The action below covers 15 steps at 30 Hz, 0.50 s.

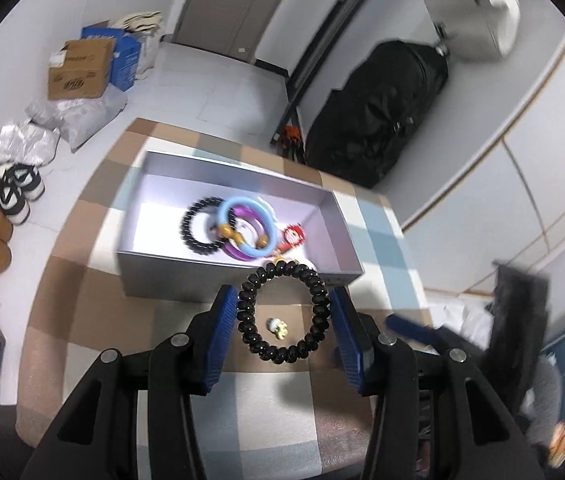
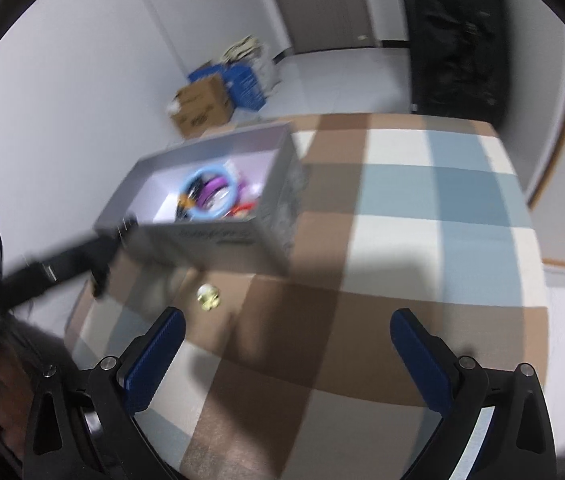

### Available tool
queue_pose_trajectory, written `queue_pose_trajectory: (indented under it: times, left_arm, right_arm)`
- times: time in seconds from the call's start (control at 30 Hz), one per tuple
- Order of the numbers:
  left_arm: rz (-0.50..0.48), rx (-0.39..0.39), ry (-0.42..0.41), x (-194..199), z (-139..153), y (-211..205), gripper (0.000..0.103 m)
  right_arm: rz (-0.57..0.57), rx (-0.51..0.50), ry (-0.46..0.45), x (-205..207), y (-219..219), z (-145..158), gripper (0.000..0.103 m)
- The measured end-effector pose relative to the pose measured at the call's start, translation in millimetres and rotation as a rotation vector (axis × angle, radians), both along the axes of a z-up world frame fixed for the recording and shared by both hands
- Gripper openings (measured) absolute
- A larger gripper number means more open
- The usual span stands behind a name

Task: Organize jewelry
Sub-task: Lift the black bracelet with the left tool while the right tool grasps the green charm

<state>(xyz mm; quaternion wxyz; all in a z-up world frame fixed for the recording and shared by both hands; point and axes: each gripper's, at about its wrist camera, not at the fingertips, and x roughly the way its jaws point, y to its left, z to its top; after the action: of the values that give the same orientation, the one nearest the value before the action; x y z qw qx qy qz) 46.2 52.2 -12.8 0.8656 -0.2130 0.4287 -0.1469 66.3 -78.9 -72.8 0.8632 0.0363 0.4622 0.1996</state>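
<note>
I see the left gripper (image 1: 284, 312) with its fingers closed on a black bead bracelet (image 1: 282, 312), held just before the box (image 1: 162, 276). Right gripper (image 2: 286, 360) fingers spread wide, empty, over the checked surface (image 2: 422, 216). A small charm (image 2: 208, 297) lies near the box.

You see glossy black beads on the bracelet (image 1: 283, 312), smooth and shiny. Your left gripper (image 1: 283, 316) has ribbed matt blue pads (image 1: 221, 336) on black plastic arms. The box (image 1: 238, 272) looks like matt grey card; the tablecloth (image 1: 266, 420) is checked woven cloth.
</note>
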Motion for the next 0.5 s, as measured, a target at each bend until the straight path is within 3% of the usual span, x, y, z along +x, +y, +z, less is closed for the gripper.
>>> queue_pose_trajectory:
  times: [0.2,0.27,0.5]
  left_arm:
    - [0.068,-0.048,0.007,0.7,-2.4,21.0,0.042]
    - [0.080,-0.069,0.010,0.6,-3.3,27.4,0.042]
    - [0.096,-0.046,0.009,-2.1,-4.4,35.4,0.042]
  right_arm:
    - [0.086,-0.033,0.027,3.1,32.4,-14.2,0.081]
    - [0.104,-0.063,0.011,3.7,43.3,-15.5,0.079]
    - [0.133,-0.150,-0.041,5.3,68.8,-18.4,0.051]
